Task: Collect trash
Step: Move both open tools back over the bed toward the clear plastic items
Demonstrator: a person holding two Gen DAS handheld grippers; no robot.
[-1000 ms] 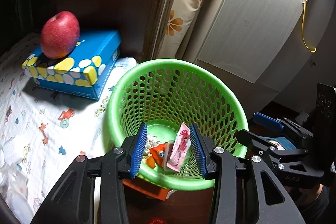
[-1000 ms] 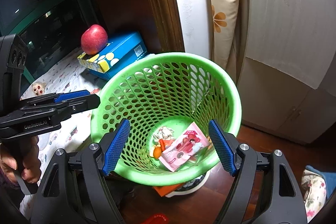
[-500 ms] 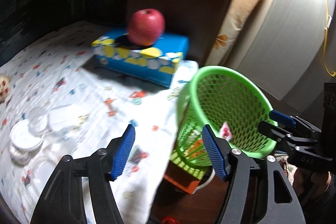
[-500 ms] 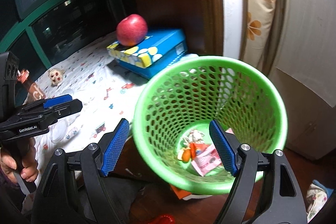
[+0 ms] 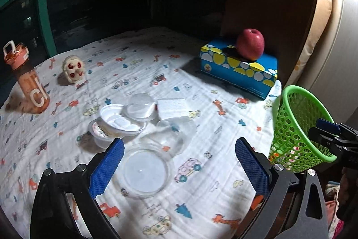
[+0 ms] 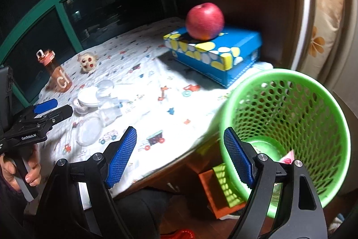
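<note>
Several clear and white plastic cups and lids (image 5: 143, 118) lie in a heap on the patterned tablecloth; a flat clear lid (image 5: 144, 169) lies nearest. My left gripper (image 5: 179, 165) is open and empty, just above that lid. The heap also shows in the right wrist view (image 6: 98, 100). A green mesh basket (image 6: 290, 127) stands beside the table's right edge with a pink wrapper (image 6: 287, 158) inside; it shows at the right of the left wrist view (image 5: 297, 127). My right gripper (image 6: 181, 156) is open and empty, at the table edge left of the basket.
A red apple (image 5: 250, 46) rests on a blue tissue box (image 5: 239, 68) at the back right. An orange bottle (image 5: 29, 80) and a small doll head (image 5: 73, 68) stand at the far left. An orange box (image 6: 221, 192) sits on the floor under the basket.
Both grippers have swung left from over the basket toward the table. The left one now faces the heap of plastic cups and has opened wider; the basket has slid to the right in both views.
</note>
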